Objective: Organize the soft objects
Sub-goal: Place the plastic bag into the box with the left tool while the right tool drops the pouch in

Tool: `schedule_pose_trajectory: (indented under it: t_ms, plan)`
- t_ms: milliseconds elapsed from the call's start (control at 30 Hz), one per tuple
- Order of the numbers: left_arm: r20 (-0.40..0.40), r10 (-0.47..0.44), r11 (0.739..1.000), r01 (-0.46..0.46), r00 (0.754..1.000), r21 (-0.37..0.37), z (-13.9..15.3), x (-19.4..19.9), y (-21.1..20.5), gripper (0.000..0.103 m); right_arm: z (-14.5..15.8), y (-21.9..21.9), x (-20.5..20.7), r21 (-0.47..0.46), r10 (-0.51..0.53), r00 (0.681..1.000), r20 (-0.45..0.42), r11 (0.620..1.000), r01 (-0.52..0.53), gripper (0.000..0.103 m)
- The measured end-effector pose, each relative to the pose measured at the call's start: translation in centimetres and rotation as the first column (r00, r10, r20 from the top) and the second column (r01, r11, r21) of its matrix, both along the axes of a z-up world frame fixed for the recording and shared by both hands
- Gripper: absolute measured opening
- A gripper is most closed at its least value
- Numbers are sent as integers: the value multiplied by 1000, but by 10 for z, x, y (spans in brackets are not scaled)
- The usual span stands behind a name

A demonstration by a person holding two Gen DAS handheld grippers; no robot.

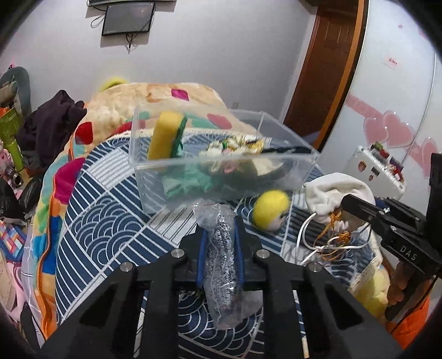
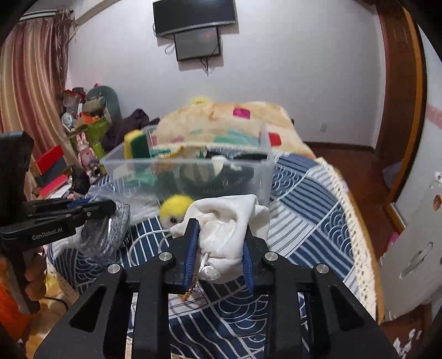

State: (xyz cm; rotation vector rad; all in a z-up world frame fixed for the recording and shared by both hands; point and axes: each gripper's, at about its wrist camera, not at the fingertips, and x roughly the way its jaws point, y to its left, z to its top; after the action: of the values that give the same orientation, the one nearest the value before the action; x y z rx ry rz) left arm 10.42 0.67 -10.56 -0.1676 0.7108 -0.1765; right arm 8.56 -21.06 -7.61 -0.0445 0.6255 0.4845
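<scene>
Now two grippers: left gripper (image 1: 221, 221) clamps one scourer bag (image 1: 222, 256); right gripper (image 2: 219, 234) one white pouch (image 2: 226, 223).

clear box (image 2: 187, 176) — lower contents blurred | wall screen (image 1: 128, 16) — top cut off by edge

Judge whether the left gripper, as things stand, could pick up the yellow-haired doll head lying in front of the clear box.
Probably not yet: the left gripper is already shut on a bagged scrubber. The doll head itself lies uncovered.
</scene>
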Motion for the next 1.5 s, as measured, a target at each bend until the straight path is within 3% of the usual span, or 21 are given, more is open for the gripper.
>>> schedule_pose_trajectory:
  t_ms: [433, 700, 900, 1200, 1500]
  plan:
    - [140, 19, 999, -15, 990, -29, 62, 8, 15, 17, 45, -1, 8, 53, -34, 991, 131, 998, 27, 25]
    - [185, 60, 998, -63, 981, 10, 81, 38, 14, 17, 69, 7, 34, 93, -77, 976, 204, 994, 59, 25]
    - [175, 66, 996, -75, 982, 41, 72, 68, 6, 17, 67, 23, 51, 78, -99, 972, 214, 993, 84, 25]
    - [113, 58, 988, -73, 992, 133, 38, 110, -12, 17, 29, 47, 79, 3, -79, 990, 119, 997, 80, 25]
    - [37, 67, 986, -72, 997, 152, 15, 129, -12, 18, 4, 54, 92, -55, -54, 998, 32, 997, 55, 25]
